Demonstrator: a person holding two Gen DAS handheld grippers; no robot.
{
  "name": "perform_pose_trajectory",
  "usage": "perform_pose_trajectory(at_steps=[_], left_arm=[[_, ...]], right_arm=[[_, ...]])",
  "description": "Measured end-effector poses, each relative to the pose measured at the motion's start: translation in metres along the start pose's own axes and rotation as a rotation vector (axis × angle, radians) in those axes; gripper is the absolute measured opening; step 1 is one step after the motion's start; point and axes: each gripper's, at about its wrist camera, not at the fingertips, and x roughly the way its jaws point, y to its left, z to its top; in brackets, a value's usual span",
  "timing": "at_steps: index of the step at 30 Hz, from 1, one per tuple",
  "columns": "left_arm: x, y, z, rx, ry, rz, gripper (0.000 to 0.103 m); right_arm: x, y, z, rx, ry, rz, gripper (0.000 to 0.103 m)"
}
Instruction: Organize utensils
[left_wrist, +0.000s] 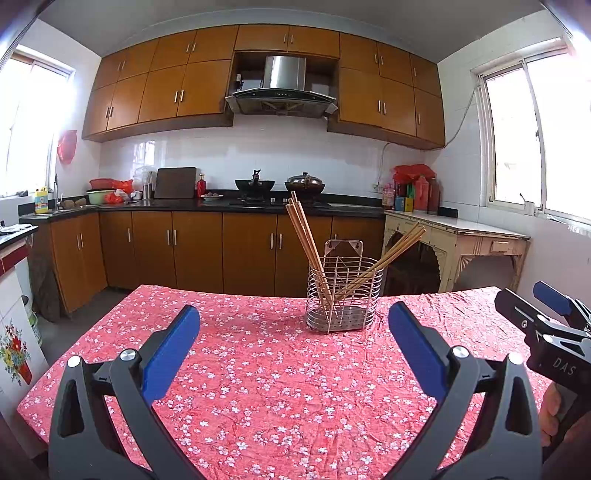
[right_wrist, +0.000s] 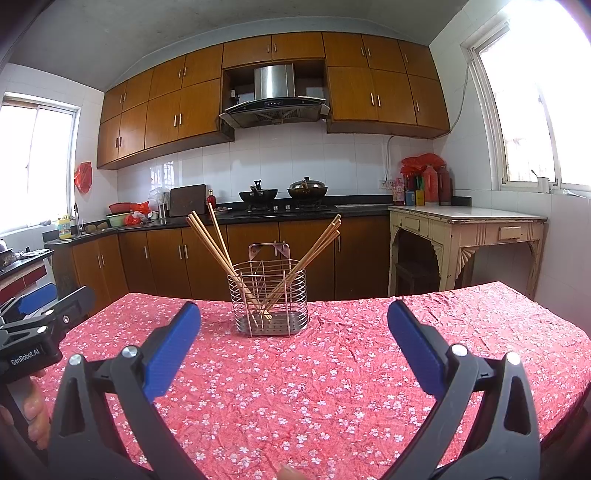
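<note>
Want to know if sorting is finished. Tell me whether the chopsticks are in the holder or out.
In. The chopsticks stand in the wire holder, leaning in two bunches; none lie on the tablecloth.

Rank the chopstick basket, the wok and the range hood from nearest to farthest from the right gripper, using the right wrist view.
1. Chopstick basket, on the table just ahead of the right gripper, slightly left.
2. Wok, on the stove at the back counter.
3. Range hood, high on the back wall above the stove.

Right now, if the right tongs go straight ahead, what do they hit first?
Probably the wire basket holding the chopsticks: it sits just left of centre between the open right tongs. Only bare tablecloth lies before it.
</note>
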Motion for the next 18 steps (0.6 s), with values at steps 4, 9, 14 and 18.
perform_pose_trajectory(at_steps=[4,9,14,18], left_arm=[[0.0000,0.0007,-0.0008,0.000,0.000,-0.003,0.101],[0.0001,-0.0004,-0.0019,-0.001,0.003,-0.006,0.101],[-0.0001,0.0010,-0.0025,-0.001,0.003,-0.005,0.101],[-0.0004,0.0015,-0.0023,-0.001,0.003,-0.006,0.101]], right_arm=[[0.0001,0.0000,0.0001,-0.001,0.000,0.000,0.099],[0.0002,0.0002,-0.0003,0.000,0.000,0.001,0.099],[0.0008,0.0011,-0.0016,0.002,0.003,0.002,0.099],[0.0007,0.0013,-0.0016,0.002,0.003,0.002,0.099]])
